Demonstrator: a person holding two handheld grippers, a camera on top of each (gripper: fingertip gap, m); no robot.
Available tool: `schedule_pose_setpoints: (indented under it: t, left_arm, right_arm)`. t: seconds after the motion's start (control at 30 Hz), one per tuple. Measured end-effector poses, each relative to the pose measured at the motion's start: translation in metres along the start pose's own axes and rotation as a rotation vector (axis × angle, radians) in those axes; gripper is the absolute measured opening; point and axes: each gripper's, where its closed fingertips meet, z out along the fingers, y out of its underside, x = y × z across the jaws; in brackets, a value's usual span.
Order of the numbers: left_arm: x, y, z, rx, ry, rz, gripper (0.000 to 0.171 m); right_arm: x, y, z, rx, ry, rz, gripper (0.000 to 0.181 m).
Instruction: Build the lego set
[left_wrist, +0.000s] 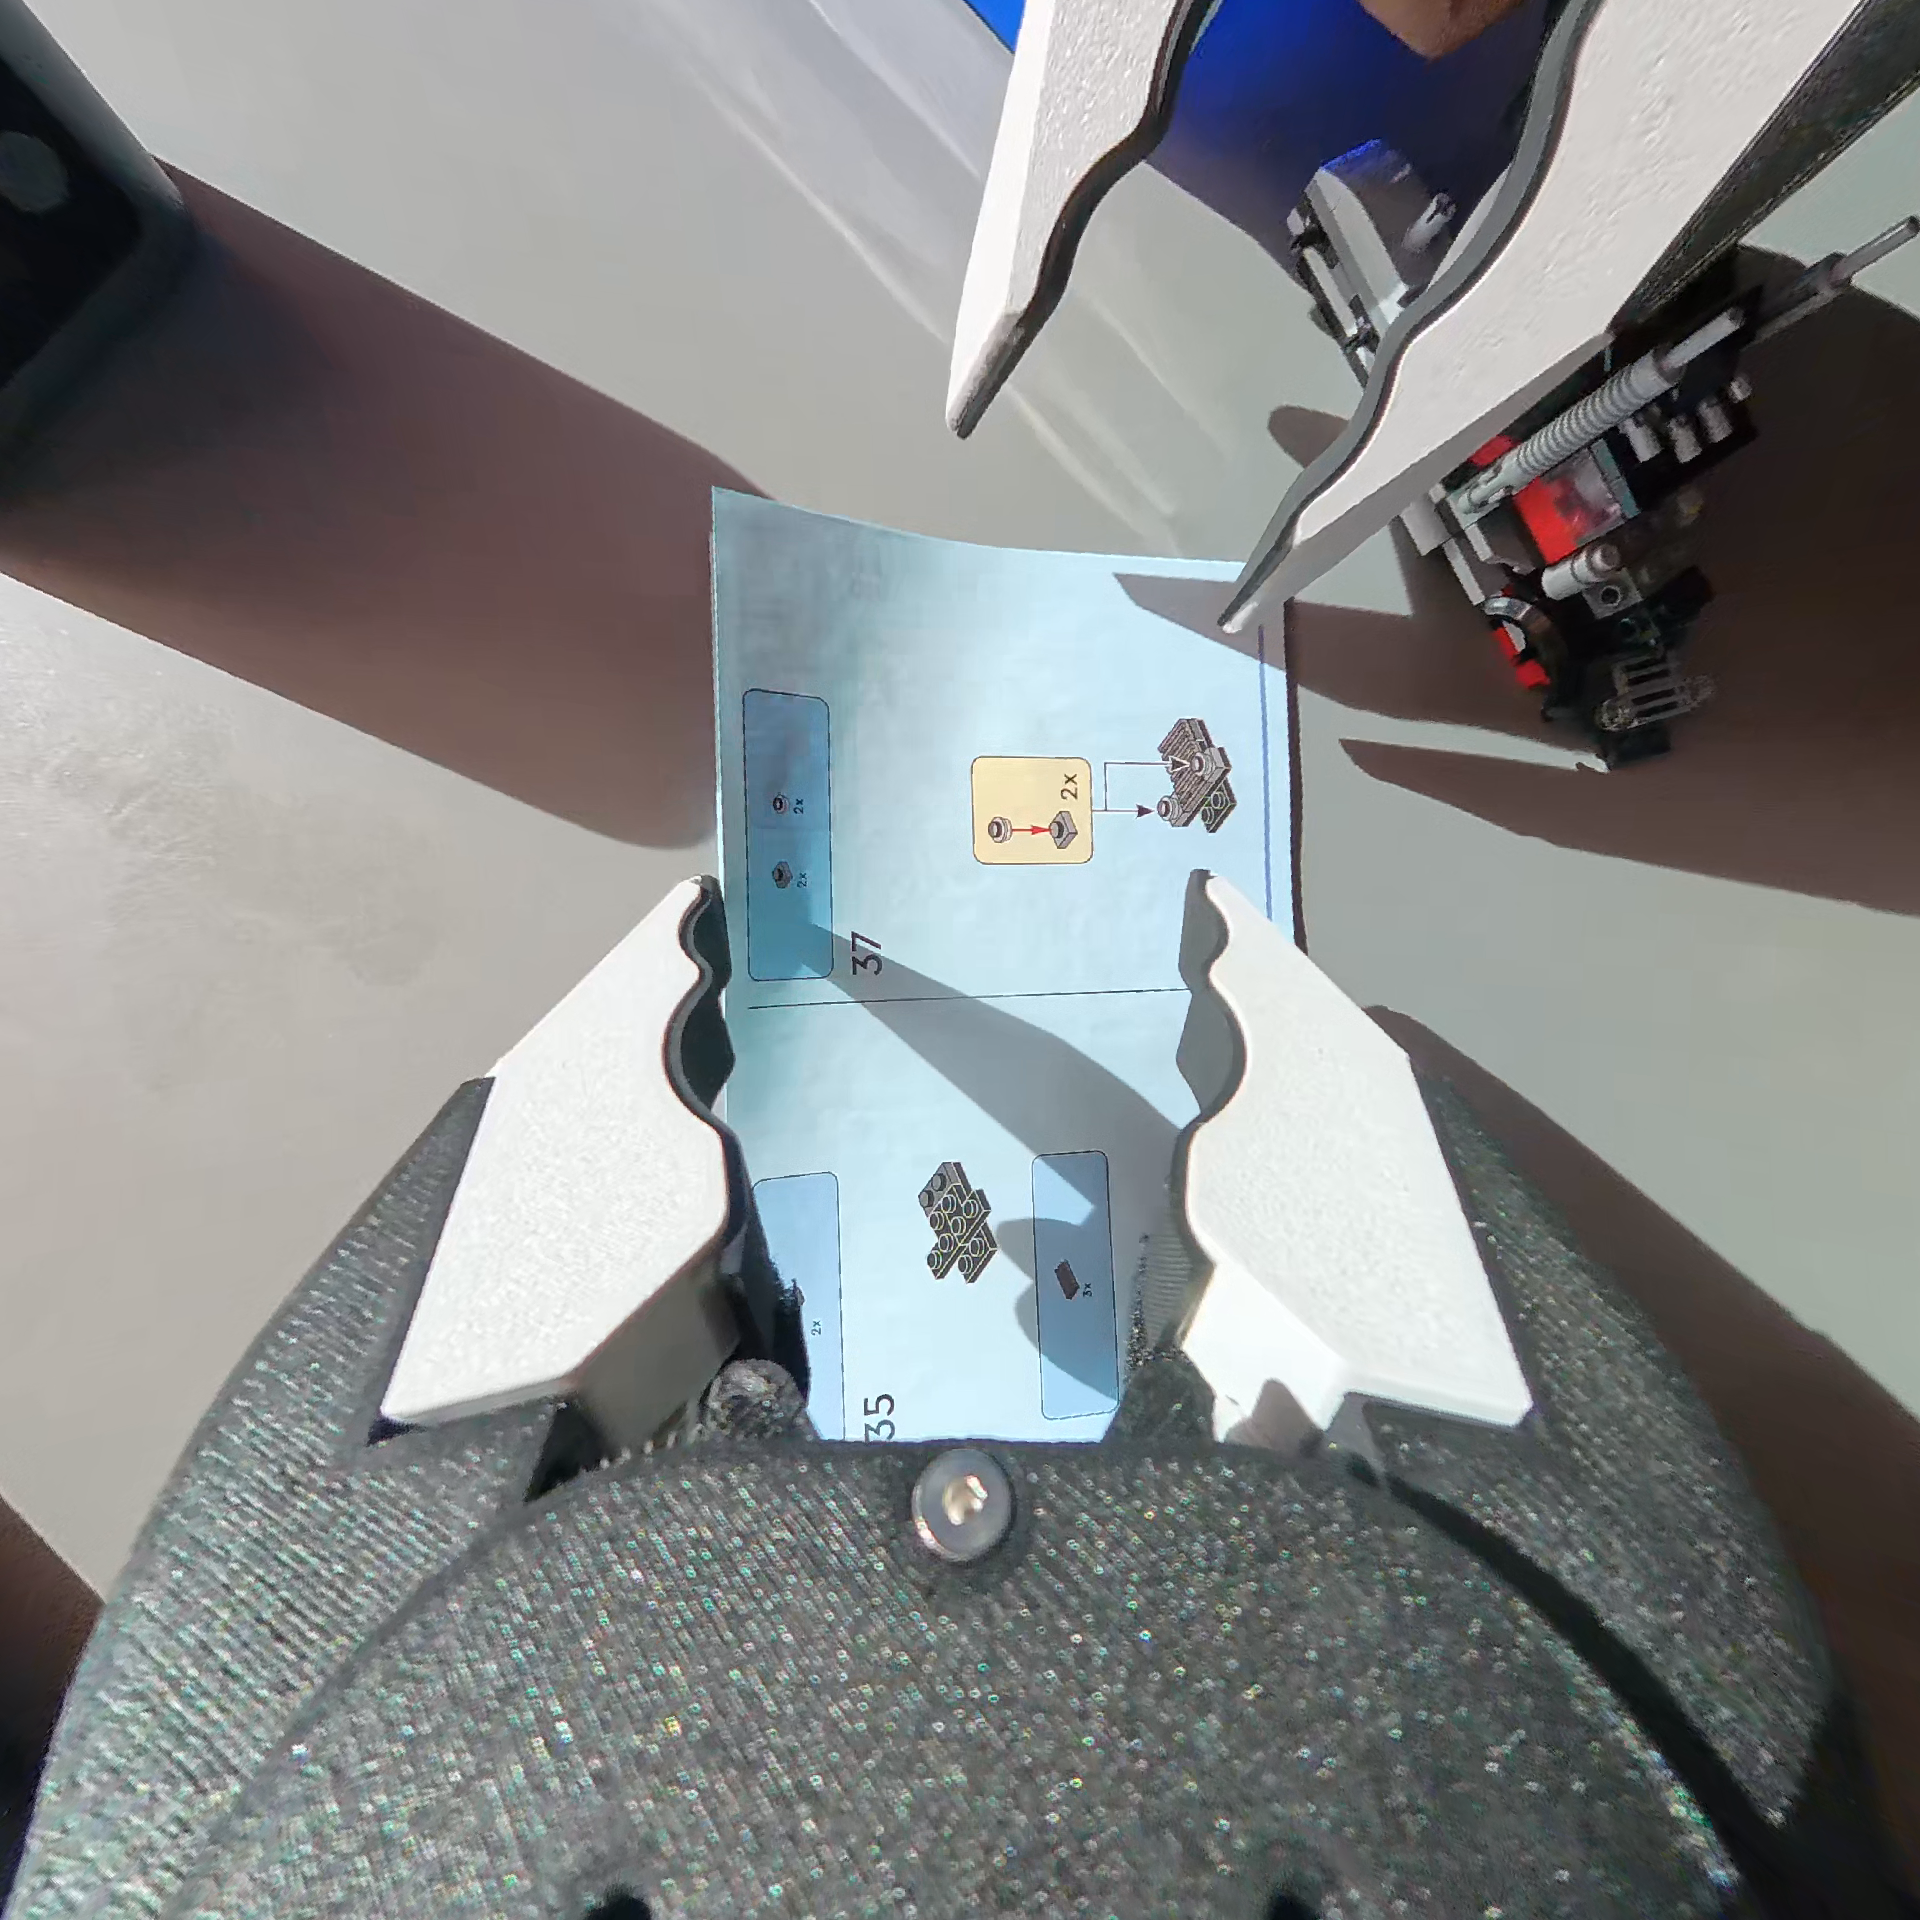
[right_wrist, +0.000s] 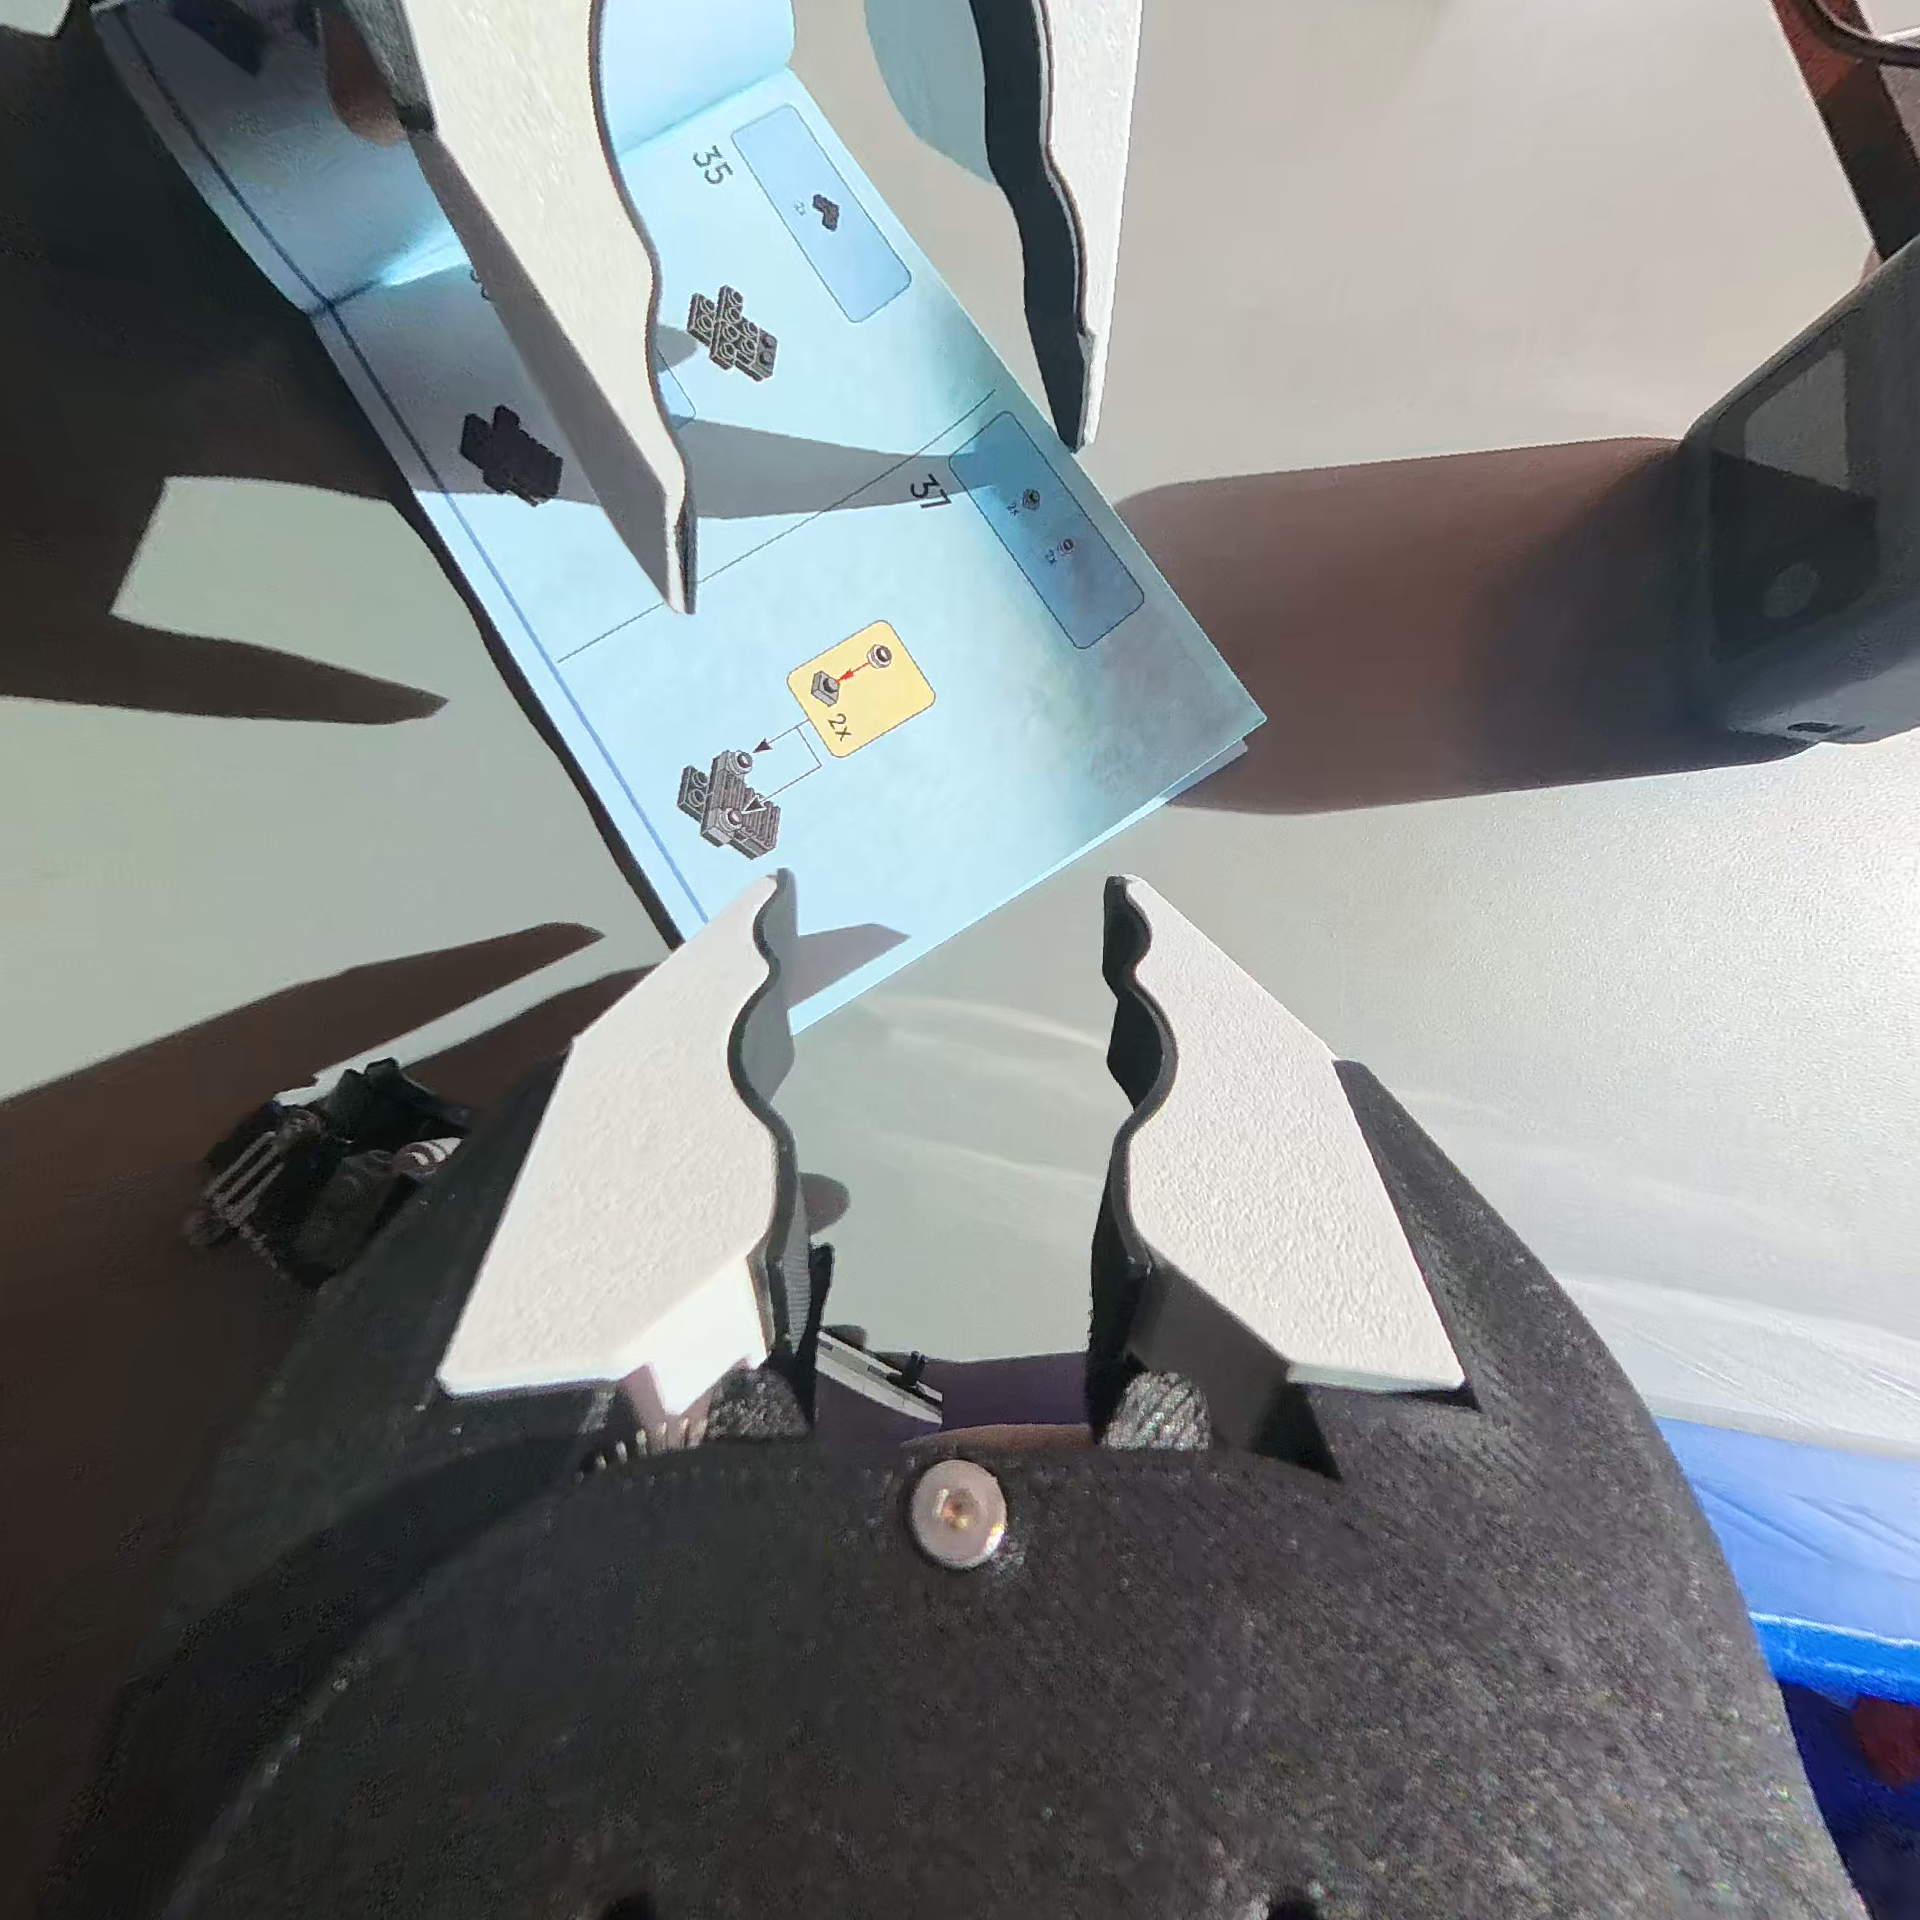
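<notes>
The place reads as a plain workbench or hobby spot rather than a kitchen or a shop, though the exact kind of room cannot be told. A pale, smooth counter (left_wrist: 312, 831) fills both views under hard, low light that throws long shadows. On it lie an open light-blue instruction booklet (left_wrist: 997, 675) and a partly built brick model (left_wrist: 1590, 540); something blue (right_wrist: 1808, 1558) shows past the counter's edge.

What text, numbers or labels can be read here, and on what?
Booklet: large and small print beside its brick diagrams, legible in part, but I do not quote writing.
Lego model: no writing visible.
</notes>
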Motion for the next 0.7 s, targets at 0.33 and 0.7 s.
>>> schedule_pose_setpoints:
  t: [0.33, 0.7]
  left_arm:
    - [-0.002, -0.001, 0.0, 0.006, -0.011, -0.008, 0.086]
    - [0.031, -0.011, -0.042, 0.203, -0.234, -0.166, 0.086]
  right_arm:
    - [-0.001, -0.006, -0.004, 0.032, -0.01, 0.003, 0.061]
    - [-0.027, 0.017, -0.114, 0.331, 0.143, 0.141, 0.053]
